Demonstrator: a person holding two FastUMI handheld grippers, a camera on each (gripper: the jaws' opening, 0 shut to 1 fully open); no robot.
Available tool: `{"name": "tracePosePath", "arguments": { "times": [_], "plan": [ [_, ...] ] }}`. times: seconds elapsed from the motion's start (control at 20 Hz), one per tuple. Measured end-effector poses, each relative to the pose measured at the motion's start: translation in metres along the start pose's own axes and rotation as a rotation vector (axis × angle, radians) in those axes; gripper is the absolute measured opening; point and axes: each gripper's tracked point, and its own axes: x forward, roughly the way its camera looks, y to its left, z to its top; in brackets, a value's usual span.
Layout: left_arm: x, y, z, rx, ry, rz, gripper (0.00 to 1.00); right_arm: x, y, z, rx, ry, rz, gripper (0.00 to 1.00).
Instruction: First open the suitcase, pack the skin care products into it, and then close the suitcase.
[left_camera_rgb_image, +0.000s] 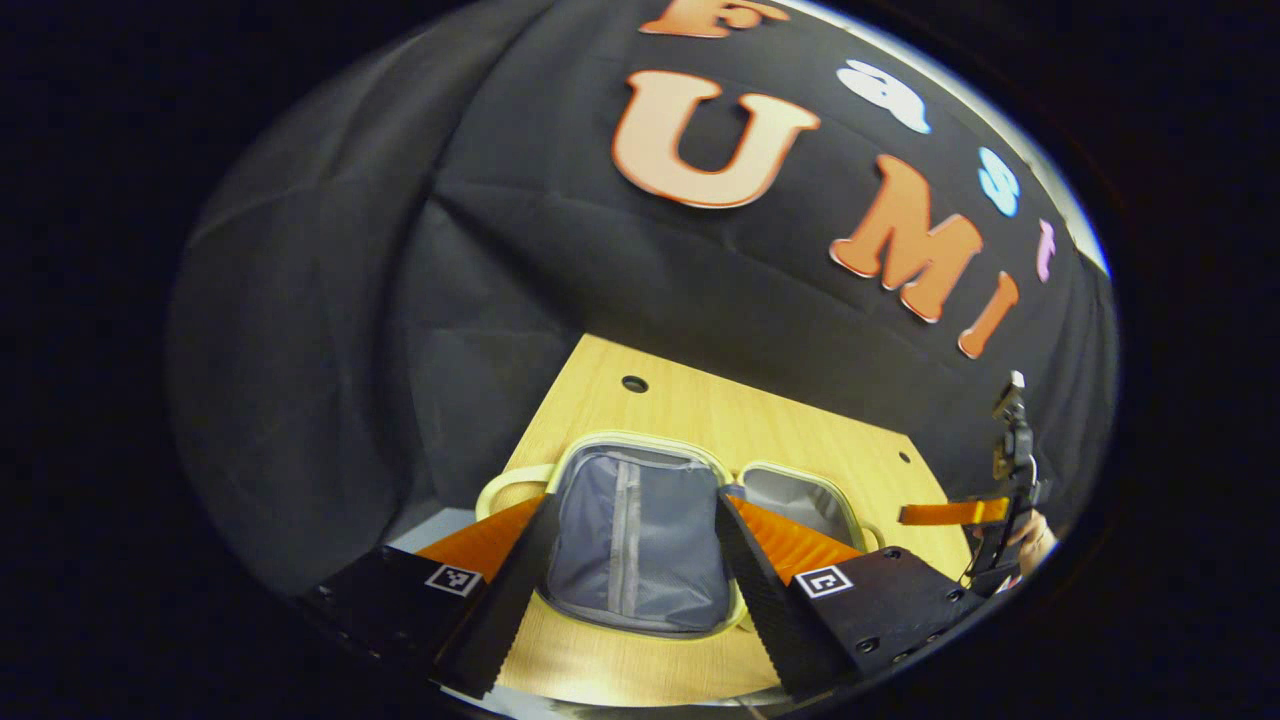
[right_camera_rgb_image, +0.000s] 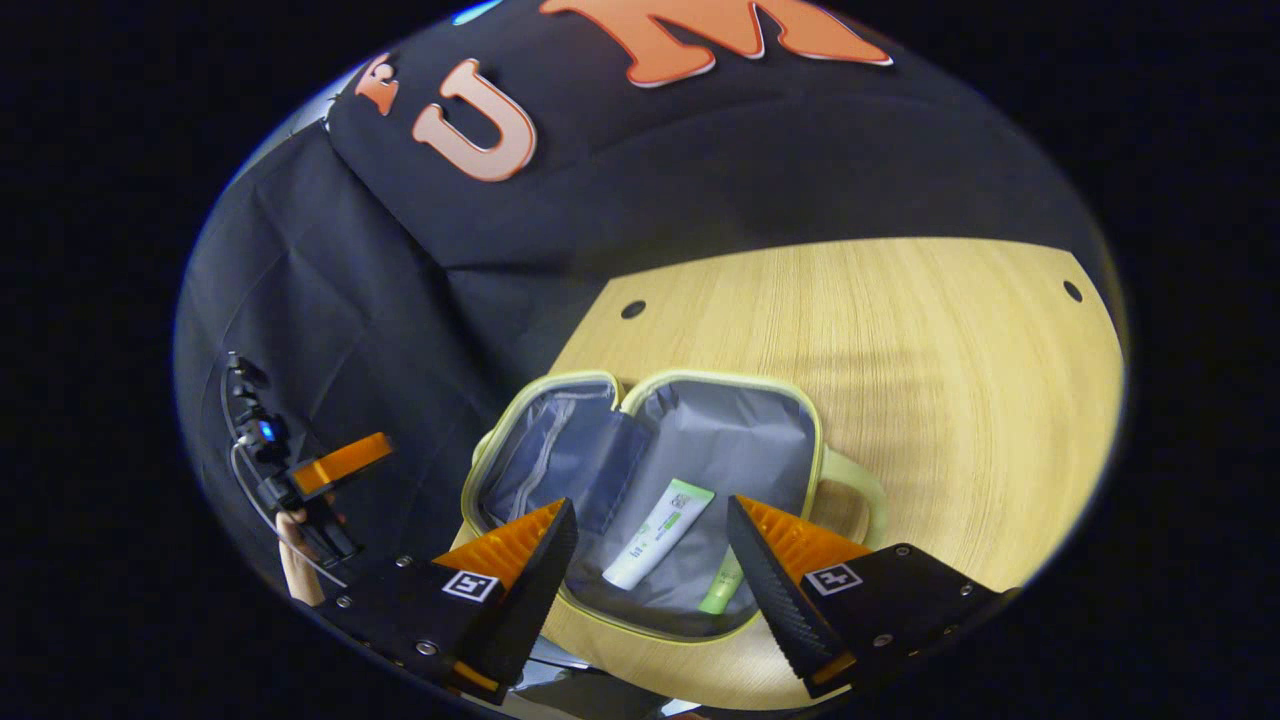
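Plainly the packing looks nearly done. The wooden bench (right_camera_rgb_image: 900, 330) takes up the right and centre of the right gripper view, and the suitcase (right_camera_rgb_image: 560, 400) lies open and flat on it at lower centre, both grey-lined halves showing inside the pale green rim. In its right half lie a white tube (right_camera_rgb_image: 655, 535) and, just beside it toward the lower right, a small green tube (right_camera_rgb_image: 722, 585), partly hidden behind a finger. The right claw (right_camera_rgb_image: 650, 575) hangs above that half, jaws spread, holding nothing. In the left gripper view the left claw (left_camera_rgb_image: 632, 575) is likewise spread and empty over the other half. I see no products left on the bench, so I judge that closing the suitcase is what remains.
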Motion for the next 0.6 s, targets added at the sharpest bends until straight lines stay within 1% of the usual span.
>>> {"name": "tracePosePath", "arguments": {
  "times": [0.05, 0.1, 0.25, 0.3, 0.35, 0.45, 0.5, 0.6],
  "plan": [
    [0.022, 0.031, -0.003, -0.044, 0.000, -0.016, 0.96, -0.006, -0.001, 0.003, -0.009, -0.024, -0.007, 0.96],
    [0.034, 0.067, -0.007, -0.081, -0.006, -0.025, 0.98, -0.010, -0.002, 0.006, -0.020, -0.047, -0.017, 0.96],
    [0.073, 0.162, -0.033, -0.208, 0.049, -0.010, 0.98, -0.022, -0.005, 0.009, -0.032, -0.114, -0.044, 0.96],
    [0.088, 0.182, -0.042, -0.265, 0.061, -0.019, 0.98, -0.026, -0.006, 0.011, -0.019, -0.134, -0.054, 0.96],
    [0.104, 0.196, -0.050, -0.328, 0.065, -0.042, 0.98, -0.029, -0.005, 0.010, -0.003, -0.150, -0.059, 0.96],
    [0.134, 0.210, -0.064, -0.436, 0.060, -0.084, 0.98, -0.033, -0.007, 0.007, 0.020, -0.178, -0.070, 0.95],
    [0.140, 0.213, -0.069, -0.469, 0.066, -0.087, 0.98, -0.035, -0.010, 0.006, 0.025, -0.191, -0.084, 0.95],
    [0.159, 0.228, -0.083, -0.484, 0.098, -0.078, 0.97, -0.043, -0.013, 0.004, 0.031, -0.217, -0.110, 0.96]
  ]
}}
